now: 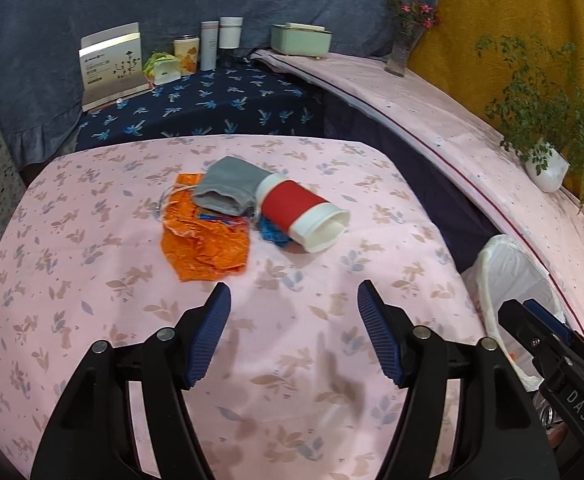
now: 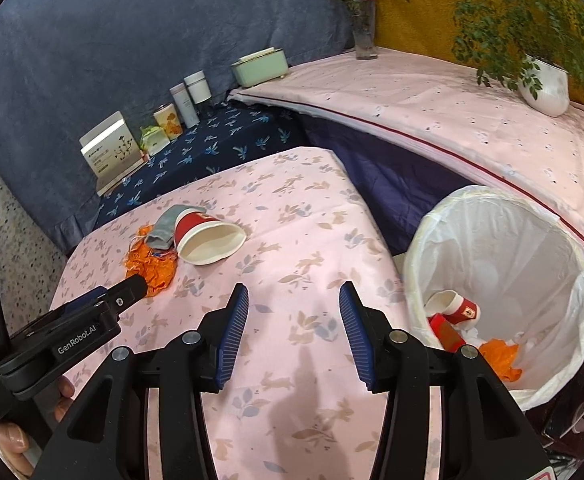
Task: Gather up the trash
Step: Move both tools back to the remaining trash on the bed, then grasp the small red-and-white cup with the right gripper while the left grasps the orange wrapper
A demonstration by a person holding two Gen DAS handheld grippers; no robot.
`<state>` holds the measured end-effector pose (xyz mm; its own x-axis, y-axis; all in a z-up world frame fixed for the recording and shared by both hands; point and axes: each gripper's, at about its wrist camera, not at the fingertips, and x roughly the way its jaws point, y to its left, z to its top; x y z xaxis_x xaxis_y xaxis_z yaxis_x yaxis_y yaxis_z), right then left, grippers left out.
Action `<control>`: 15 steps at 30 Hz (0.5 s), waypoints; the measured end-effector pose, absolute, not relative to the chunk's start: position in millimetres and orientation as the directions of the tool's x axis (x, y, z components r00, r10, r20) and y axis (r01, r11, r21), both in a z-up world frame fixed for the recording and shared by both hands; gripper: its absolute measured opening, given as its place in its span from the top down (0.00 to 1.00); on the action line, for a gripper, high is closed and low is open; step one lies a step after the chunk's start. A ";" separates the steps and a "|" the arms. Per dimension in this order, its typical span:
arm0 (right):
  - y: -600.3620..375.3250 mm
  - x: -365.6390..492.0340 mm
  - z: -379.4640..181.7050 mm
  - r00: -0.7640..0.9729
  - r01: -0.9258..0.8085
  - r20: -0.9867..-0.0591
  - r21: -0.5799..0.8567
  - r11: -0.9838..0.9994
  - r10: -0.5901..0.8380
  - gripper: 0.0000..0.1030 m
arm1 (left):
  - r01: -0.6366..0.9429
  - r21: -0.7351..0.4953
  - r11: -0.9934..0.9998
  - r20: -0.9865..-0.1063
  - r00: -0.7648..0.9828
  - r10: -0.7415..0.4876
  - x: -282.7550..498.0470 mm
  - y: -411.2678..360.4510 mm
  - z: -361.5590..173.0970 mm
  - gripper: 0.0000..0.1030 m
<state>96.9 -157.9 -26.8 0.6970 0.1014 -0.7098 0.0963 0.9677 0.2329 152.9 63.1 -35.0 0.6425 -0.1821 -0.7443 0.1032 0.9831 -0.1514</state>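
Note:
A red and white paper cup (image 1: 306,216) (image 2: 207,234) lies on its side on the pink tablecloth (image 1: 91,280). A grey pouch (image 1: 227,190) (image 2: 163,228) lies against it, on a crumpled orange wrapper (image 1: 205,242) (image 2: 151,266). A blue scrap (image 1: 273,234) peeks from under the cup. My left gripper (image 1: 294,332) is open and empty, short of the pile. My right gripper (image 2: 294,330) is open and empty over the table, left of the white-lined bin (image 2: 532,240) (image 1: 504,276). The bin holds a red cup (image 2: 456,306), a red box and an orange wrapper (image 2: 500,358).
A dark blue patterned surface (image 1: 211,104) behind the table carries a card box (image 1: 111,64), tins and bottles (image 1: 211,44). A pale pink ledge (image 2: 452,112) on the right holds a green box (image 2: 259,66), a flower vase (image 2: 364,36) and a potted plant (image 2: 544,84).

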 end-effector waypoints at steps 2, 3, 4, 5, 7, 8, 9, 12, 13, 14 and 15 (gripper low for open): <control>-149.6 102.1 -29.0 0.691 0.084 -0.715 0.228 0.970 0.108 0.54 | 0.082 -0.150 0.985 -0.744 0.647 -0.167 155.9 73.5 -37.6 0.33; -145.2 105.3 -30.2 0.688 0.077 -0.717 0.226 0.971 0.112 0.54 | 0.074 -0.147 0.986 -0.746 0.647 -0.159 157.4 78.2 -39.0 0.33; -141.6 108.5 -31.5 0.685 0.071 -0.719 0.224 0.972 0.115 0.53 | 0.065 -0.141 0.988 -0.748 0.647 -0.150 159.7 83.6 -40.8 0.32; -137.1 111.9 -33.1 0.682 0.065 -0.722 0.223 0.973 0.120 0.53 | 0.058 -0.138 0.989 -0.750 0.645 -0.142 161.9 87.7 -42.4 0.32; -128.5 117.5 -36.4 0.675 0.051 -0.726 0.222 0.974 0.130 0.53 | 0.037 -0.132 0.991 -0.754 0.646 -0.124 166.7 98.1 -46.3 0.28; -122.9 121.2 -38.1 0.671 0.042 -0.729 0.220 0.974 0.136 0.53 | 0.026 -0.129 0.991 -0.755 0.646 -0.115 168.5 102.4 -47.9 0.27; -118.8 124.8 -39.7 0.668 0.035 -0.731 0.219 0.975 0.141 0.53 | 0.015 -0.128 0.992 -0.757 0.645 -0.107 171.3 107.5 -49.5 0.25; -104.3 137.8 -45.9 0.656 0.010 -0.738 0.219 0.976 0.159 0.53 | -0.017 -0.126 0.992 -0.764 0.640 -0.086 180.7 122.6 -54.5 0.22; -100.1 141.2 -47.1 0.653 0.003 -0.740 0.219 0.976 0.164 0.53 | -0.027 -0.125 0.992 -0.766 0.638 -0.080 184.1 127.1 -55.9 0.21; -94.9 146.2 -48.8 0.649 -0.005 -0.742 0.219 0.976 0.170 0.53 | -0.036 -0.126 0.991 -0.768 0.636 -0.075 187.4 131.5 -57.4 0.20; -90.2 151.2 -50.6 0.645 -0.013 -0.743 0.220 0.975 0.176 0.53 | -0.043 -0.127 0.991 -0.770 0.635 -0.072 190.2 134.6 -58.7 0.19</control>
<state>151.2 -90.2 -50.6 0.6453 0.1759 -0.7434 -0.0126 0.9754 0.2199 190.2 134.6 -58.7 0.6345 -0.0716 -0.7696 -0.0426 0.9909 -0.1274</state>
